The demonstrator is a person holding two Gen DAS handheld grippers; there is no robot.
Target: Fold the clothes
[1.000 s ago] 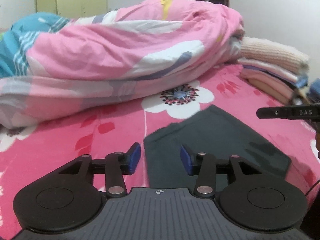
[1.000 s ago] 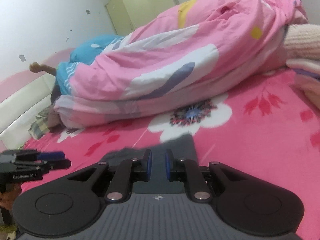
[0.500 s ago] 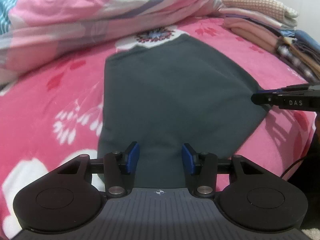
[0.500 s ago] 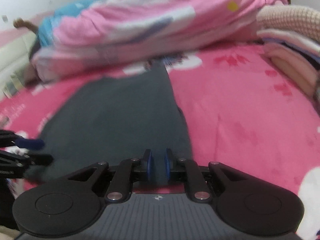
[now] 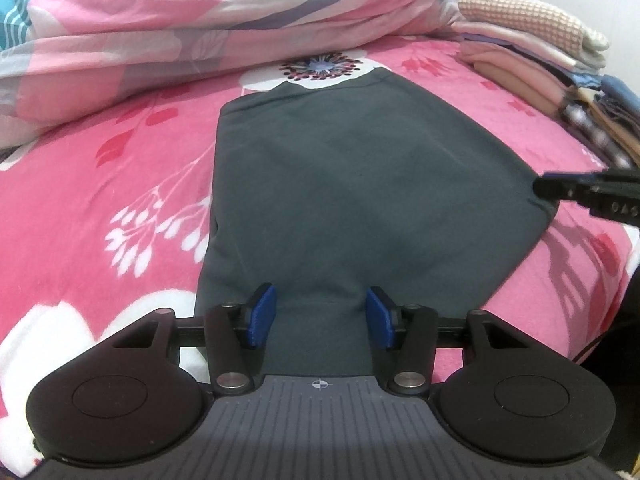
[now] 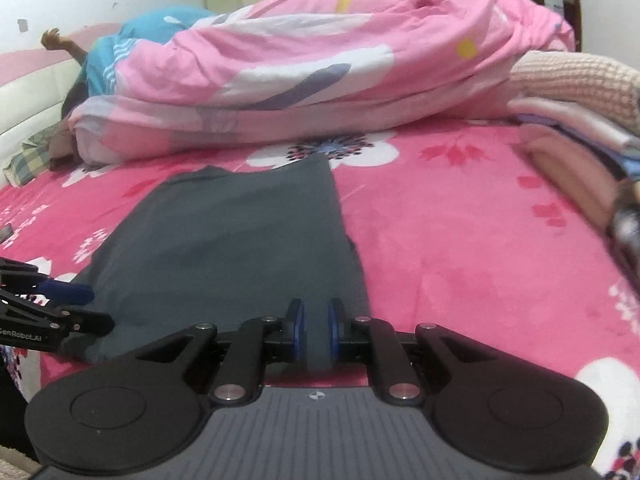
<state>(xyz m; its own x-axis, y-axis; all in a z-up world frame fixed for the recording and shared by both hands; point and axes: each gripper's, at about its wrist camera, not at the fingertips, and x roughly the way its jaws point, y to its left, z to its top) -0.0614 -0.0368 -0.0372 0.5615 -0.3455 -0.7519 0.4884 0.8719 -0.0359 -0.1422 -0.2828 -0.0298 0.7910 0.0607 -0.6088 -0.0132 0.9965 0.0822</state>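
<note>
Left wrist: the left gripper (image 5: pixel 320 318) is spreading wider, releasing the dark grey garment (image 5: pixel 360 184) lying flat near the bed's (image 5: pixel 80 200) front edge. Right wrist: the right gripper (image 6: pixel 316 332) is pinching its near hem, probably to tug it smooth.

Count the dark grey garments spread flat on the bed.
1. The dark grey garment lies spread on the pink floral bedspread, in front of the rolled pink duvet. Folded clothes stacked at right may hide others.

Dark grey garment (image 5: pixel 360 184) spread flat on pink floral bedspread (image 5: pixel 100 216), near corners pulled taut.
</note>
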